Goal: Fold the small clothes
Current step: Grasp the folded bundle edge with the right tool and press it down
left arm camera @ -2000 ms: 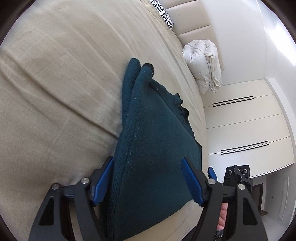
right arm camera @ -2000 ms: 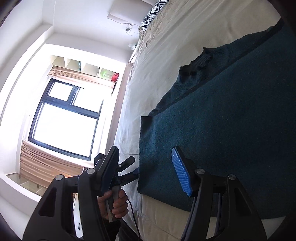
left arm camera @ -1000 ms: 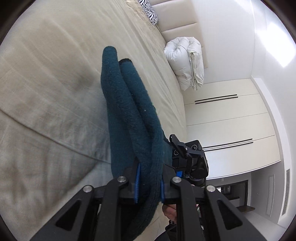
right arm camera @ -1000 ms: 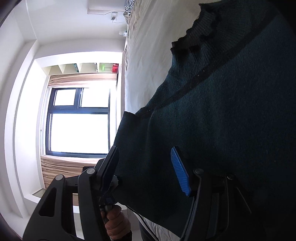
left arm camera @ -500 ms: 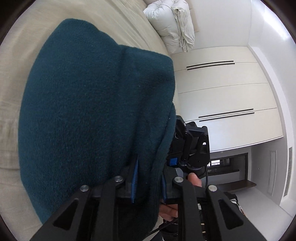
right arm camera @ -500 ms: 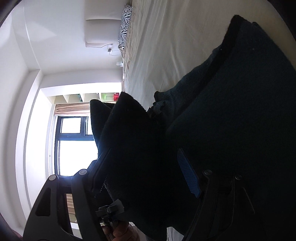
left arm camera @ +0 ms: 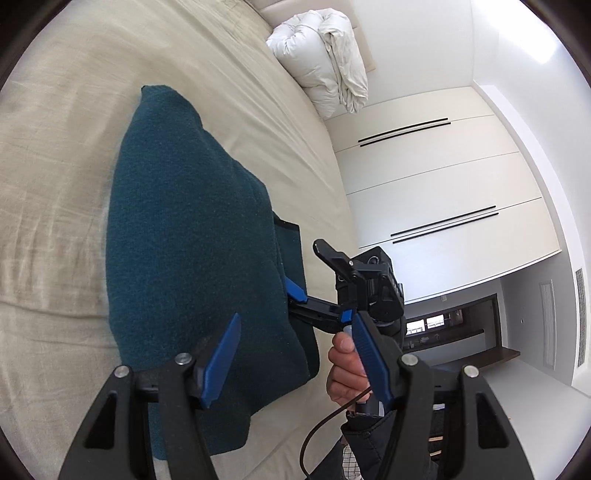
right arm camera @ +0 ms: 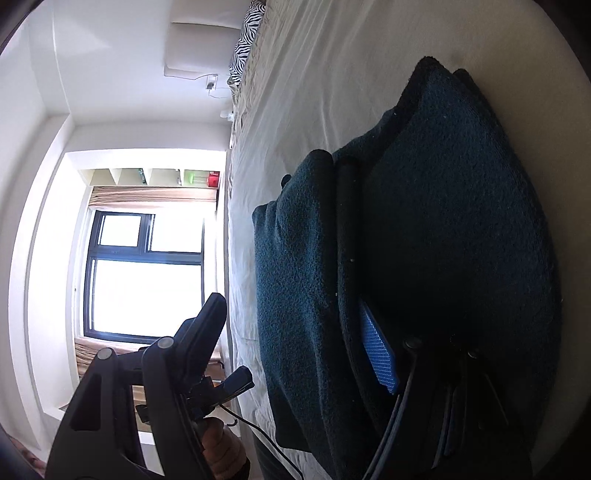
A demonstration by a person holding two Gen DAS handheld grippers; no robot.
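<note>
A dark teal sweater lies folded in thick layers on the beige bed. My left gripper hovers at its near edge. Its jaws are opening and the blue pads stand apart, the left one over the cloth and pressing nothing. My right gripper is open. Its blue pad is tucked inside a fold of the sweater, and the black finger stands free of the cloth. In the left wrist view the right gripper's fingertip pokes under the sweater's right edge, held by a hand.
A rolled white duvet sits at the far end of the bed. White wardrobe doors stand beyond the bed's right side. A zebra pillow lies at the head, and a bright window is on the left.
My left gripper was shut on a bunched fold of the sweater and carried it over. Its jaws have now parted and the sweater lies folded on the bed. The right gripper stays open.
</note>
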